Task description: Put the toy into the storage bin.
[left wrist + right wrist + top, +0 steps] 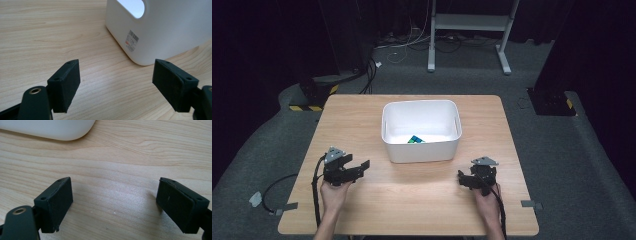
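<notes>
A white plastic bin [421, 150] stands in the middle of the wooden table [412, 200]. Inside it lies a small green and blue cube [415, 140]. My left gripper [360, 168] rests low over the table to the bin's front left, open, with nothing between its jaws. Its own view looks at the bin's [160, 32] corner with a handle hole and a label. My right gripper [461, 178] sits to the bin's front right, open too, over bare wood. The bin's rounded bottom corner [50, 130] shows at the top of the right gripper view.
A white metal stand [469, 25] and loose cables [407, 42] lie on the grey floor beyond the table. Black equipment with yellow-striped bases [312, 95] stands at the far left and far right. Each gripper's cable trails off the table's near edge.
</notes>
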`<state>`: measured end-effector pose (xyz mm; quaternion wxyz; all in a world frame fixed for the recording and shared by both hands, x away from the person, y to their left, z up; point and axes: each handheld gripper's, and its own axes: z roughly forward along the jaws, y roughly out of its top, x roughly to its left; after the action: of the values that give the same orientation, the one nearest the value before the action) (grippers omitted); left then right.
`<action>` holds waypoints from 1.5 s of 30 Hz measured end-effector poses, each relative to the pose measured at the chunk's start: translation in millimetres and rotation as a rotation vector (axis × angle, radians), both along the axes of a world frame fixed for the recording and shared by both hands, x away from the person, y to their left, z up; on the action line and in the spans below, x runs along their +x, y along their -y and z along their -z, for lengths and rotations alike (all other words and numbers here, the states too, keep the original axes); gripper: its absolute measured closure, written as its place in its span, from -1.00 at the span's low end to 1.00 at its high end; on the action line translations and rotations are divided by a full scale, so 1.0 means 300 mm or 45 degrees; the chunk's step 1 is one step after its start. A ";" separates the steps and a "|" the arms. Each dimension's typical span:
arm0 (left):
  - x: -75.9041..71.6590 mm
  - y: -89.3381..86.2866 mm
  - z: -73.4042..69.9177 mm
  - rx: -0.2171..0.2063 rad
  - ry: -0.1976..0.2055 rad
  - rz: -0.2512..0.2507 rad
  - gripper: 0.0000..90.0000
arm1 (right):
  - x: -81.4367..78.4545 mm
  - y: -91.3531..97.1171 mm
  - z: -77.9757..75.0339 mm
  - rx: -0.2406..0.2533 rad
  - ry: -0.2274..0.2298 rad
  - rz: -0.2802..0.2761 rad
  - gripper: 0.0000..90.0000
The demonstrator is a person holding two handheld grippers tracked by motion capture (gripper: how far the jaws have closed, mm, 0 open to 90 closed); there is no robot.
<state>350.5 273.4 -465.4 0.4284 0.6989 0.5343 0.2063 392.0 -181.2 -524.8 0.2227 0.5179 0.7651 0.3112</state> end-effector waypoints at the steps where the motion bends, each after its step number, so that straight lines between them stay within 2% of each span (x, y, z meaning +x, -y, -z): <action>1: 0.001 0.000 0.003 0.001 -0.001 -0.002 -0.50 | 0.000 0.000 0.000 0.000 0.000 0.000 -0.70; 17: 0.010 0.002 0.036 0.043 -0.028 -0.021 -0.50 | 0.000 0.000 0.000 0.000 0.000 0.000 -0.70; 32: 0.017 0.004 0.061 0.051 -0.046 -0.036 -0.49 | 0.000 0.000 0.000 0.000 0.000 0.000 -0.70; 45: 0.029 0.015 0.083 0.079 -0.059 -0.040 -0.49 | 0.000 0.000 0.000 0.000 0.000 0.000 -0.70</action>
<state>359.4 268.9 -490.2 0.3905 0.7080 0.5484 0.2133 392.0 -181.2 -524.8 0.2227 0.5181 0.7650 0.3111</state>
